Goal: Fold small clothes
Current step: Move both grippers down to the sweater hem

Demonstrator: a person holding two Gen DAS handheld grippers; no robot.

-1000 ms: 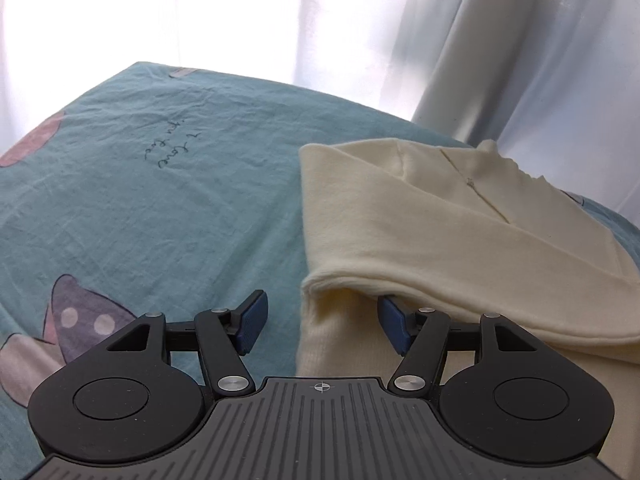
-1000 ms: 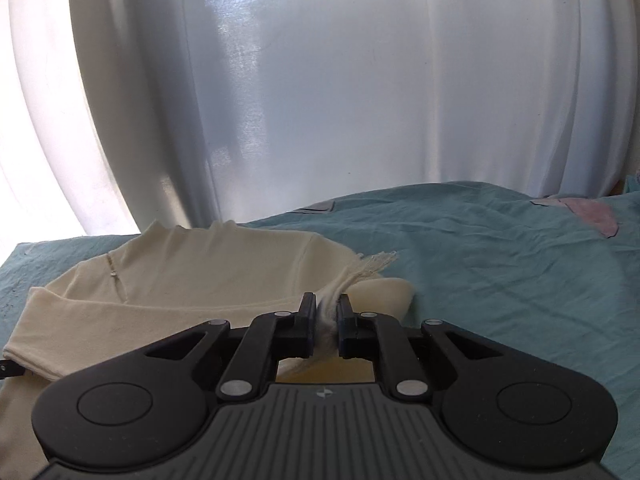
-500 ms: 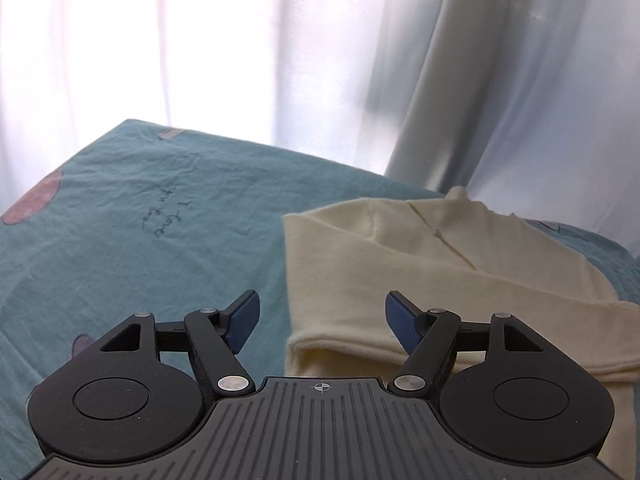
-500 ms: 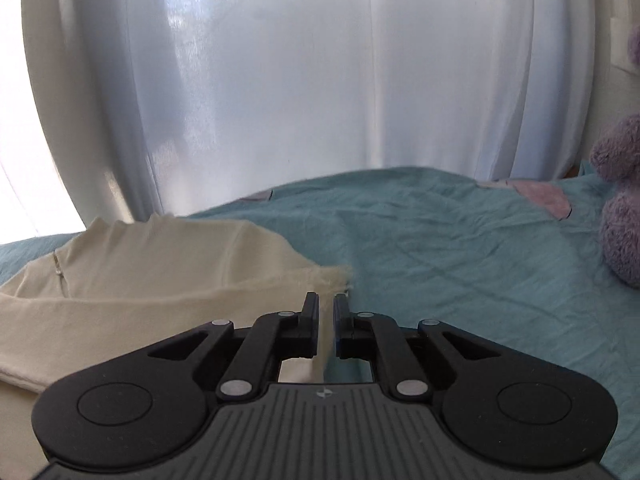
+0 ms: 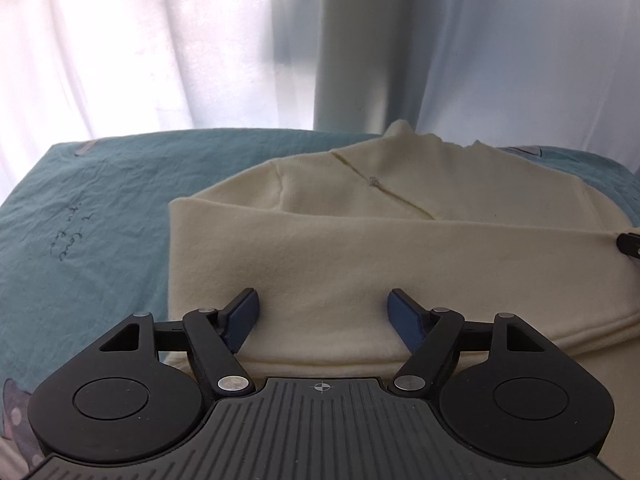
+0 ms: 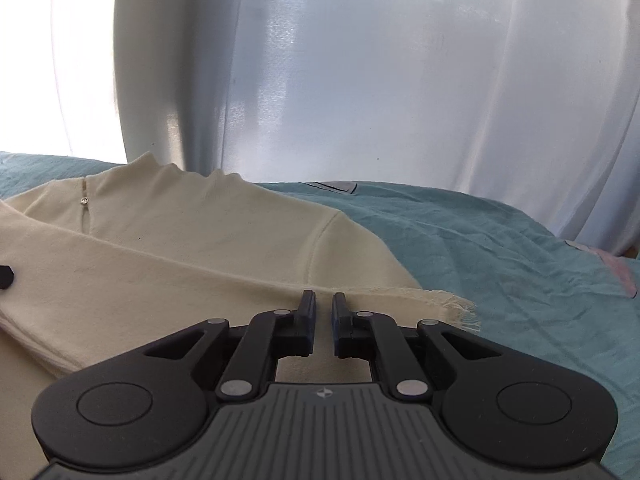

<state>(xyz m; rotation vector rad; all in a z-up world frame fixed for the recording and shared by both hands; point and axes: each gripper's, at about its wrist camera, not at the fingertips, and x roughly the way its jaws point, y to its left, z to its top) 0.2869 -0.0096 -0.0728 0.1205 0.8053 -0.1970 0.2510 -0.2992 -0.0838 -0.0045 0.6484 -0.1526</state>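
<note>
Cream sweater [image 5: 400, 264] laid on teal bedsheet [image 5: 100, 220], left gripper [image 5: 322, 316] jaws opening wide above it, nothing gripped, right gripper [image 6: 323, 312] jaws shut near frayed cuff [image 6: 452, 306].

One cream garment [image 5: 400, 248] is lying on one teal bedsheet [image 5: 100, 216]. Two sleeves are showing on the garment: one is lying folded across the body [image 5: 360, 252], and one is ending in a frayed cuff [image 6: 444, 304]. One small metal fastener [image 6: 84, 200] is sitting below the neckline. Two grippers are showing: the left gripper [image 5: 322, 312] and the right gripper [image 6: 323, 312]. One line of handwritten script [image 5: 70, 236] is showing on the sheet.
</note>
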